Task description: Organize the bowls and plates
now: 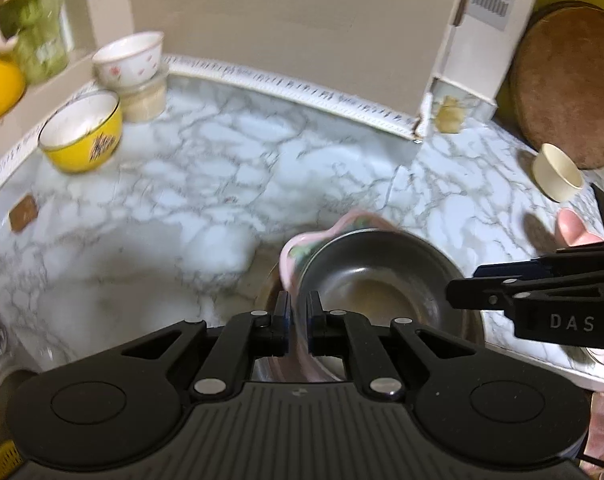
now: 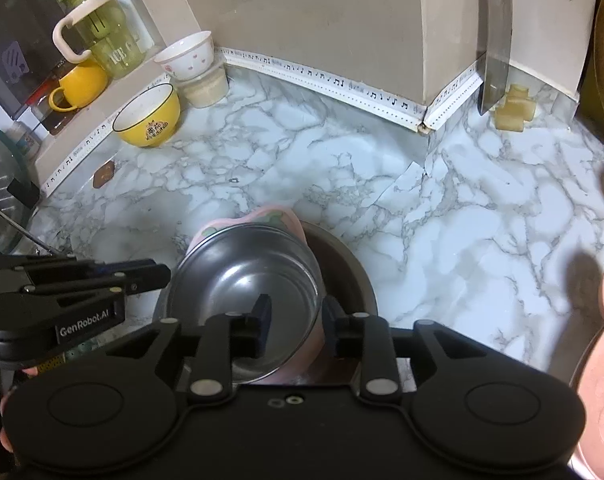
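Note:
A steel bowl (image 1: 377,276) sits nested inside a pink scalloped bowl (image 1: 302,240), low over the marble counter (image 1: 206,168). My left gripper (image 1: 298,320) is shut on the near rim of the stacked pair, one finger outside the pink wall and one inside the steel. In the right wrist view the steel bowl (image 2: 246,276) and the pink bowl (image 2: 274,216) hang over a larger steel dish (image 2: 349,272). My right gripper (image 2: 298,328) stands open astride the rim, with its pads clear of it. The left gripper (image 2: 158,276) comes in from the left.
A yellow bowl (image 2: 148,116) and a white flowered bowl (image 2: 186,56) on a tub stand at the back left. A cleaver (image 2: 497,48) leans on the wall corner. A cream cup (image 1: 557,178) and a round wooden board (image 1: 569,84) are at the right. A pink plate (image 2: 601,380) lies at the right edge.

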Motion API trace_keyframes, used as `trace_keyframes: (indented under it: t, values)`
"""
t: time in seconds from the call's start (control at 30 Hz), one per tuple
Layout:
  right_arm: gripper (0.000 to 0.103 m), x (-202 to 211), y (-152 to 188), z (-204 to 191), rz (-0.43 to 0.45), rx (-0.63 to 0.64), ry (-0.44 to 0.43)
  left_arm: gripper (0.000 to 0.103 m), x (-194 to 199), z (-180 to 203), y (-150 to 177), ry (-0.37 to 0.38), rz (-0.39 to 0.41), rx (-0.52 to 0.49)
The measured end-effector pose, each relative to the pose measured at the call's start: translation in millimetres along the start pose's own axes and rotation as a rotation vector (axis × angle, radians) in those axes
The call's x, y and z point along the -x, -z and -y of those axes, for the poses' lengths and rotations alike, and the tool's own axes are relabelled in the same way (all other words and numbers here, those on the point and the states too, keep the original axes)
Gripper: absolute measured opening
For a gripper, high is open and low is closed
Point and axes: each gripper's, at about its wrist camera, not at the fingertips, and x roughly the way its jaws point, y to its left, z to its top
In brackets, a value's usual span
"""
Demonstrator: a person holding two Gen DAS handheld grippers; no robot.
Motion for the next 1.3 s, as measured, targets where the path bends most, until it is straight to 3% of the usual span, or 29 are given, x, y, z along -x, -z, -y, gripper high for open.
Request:
trace_keyframes:
  t: [0.07, 0.17, 0.23, 0.3, 0.37, 0.53, 0.67, 0.93, 1.3]
  values:
    - [0.033, 5.1, -0.7, -1.9, 0.008, 0.006, -0.003, 0.01, 6.0, 3.3, -3.3, 0.015, 0.018, -0.016]
    - [0.045, 14.5, -2.3, -0.2, 0.012, 0.008, -0.031, 0.014, 12.6, 10.8, -8.7, 0.037, 0.043, -0.029]
    - [0.056, 21.3, -3.5, 2.2, 0.021, 0.019, -0.045, 0.025, 16.0, 17.7, -12.7, 0.039, 0.061, -0.033]
    - [0.063, 28.3, -5.1, 7.5, 0.035, 0.027, -0.062, 0.055, 18.8, 23.7, -16.0, 0.043, 0.078, -0.02]
    - [0.067, 35.1, -7.0, 13.4, 0.044, 0.034, -0.078, 0.066, 22.4, 29.6, -19.3, 0.053, 0.098, -0.01]
    - [0.086, 51.9, -13.6, 31.7, 0.073, 0.063, -0.073, 0.067, 26.3, 52.7, -32.3, 0.059, 0.123, -0.025]
    - [0.097, 65.0, -17.4, 51.8, 0.115, 0.087, -0.031, 0.075, 25.8, 74.6, -44.1, 0.076, 0.137, -0.039]
    - [0.098, 96.8, -23.1, 115.8, 0.168, 0.059, 0.035, 0.076, 20.9, 133.9, -78.8, 0.135, 0.13, -0.093]
    - [0.098, 126.8, -27.7, 242.7, 0.21, -0.156, 0.23, 0.076, -34.3, 246.5, -131.8, 0.204, 0.054, -0.194]
